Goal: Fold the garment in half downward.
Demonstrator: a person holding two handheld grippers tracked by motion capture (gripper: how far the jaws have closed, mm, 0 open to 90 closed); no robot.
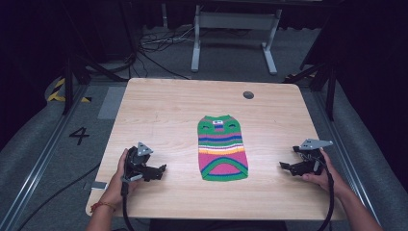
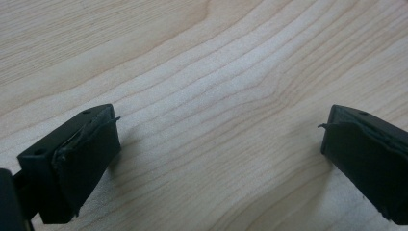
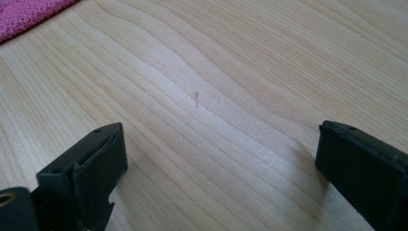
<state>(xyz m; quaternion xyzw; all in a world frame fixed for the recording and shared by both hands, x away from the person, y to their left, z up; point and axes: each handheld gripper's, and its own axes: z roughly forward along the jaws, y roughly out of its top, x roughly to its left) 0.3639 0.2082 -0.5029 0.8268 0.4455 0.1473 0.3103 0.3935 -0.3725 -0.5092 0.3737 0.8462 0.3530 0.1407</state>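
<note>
High view: the striped sweater (image 1: 223, 148) lies flat at mid-tabletop (image 1: 163, 106) — untouched. Left tool (image 1: 161, 169) and right tool (image 1: 284, 166) rest either side, jaws wide, empty — all handling remains.

My forearms cut off at the high view's bottom edge, sweater (image 3: 29, 14) just a pink corner clipped at the top left ahead of my right gripper (image 3: 219, 168), small label on its collar too tiny to read, jaw bases out of frame.
</note>
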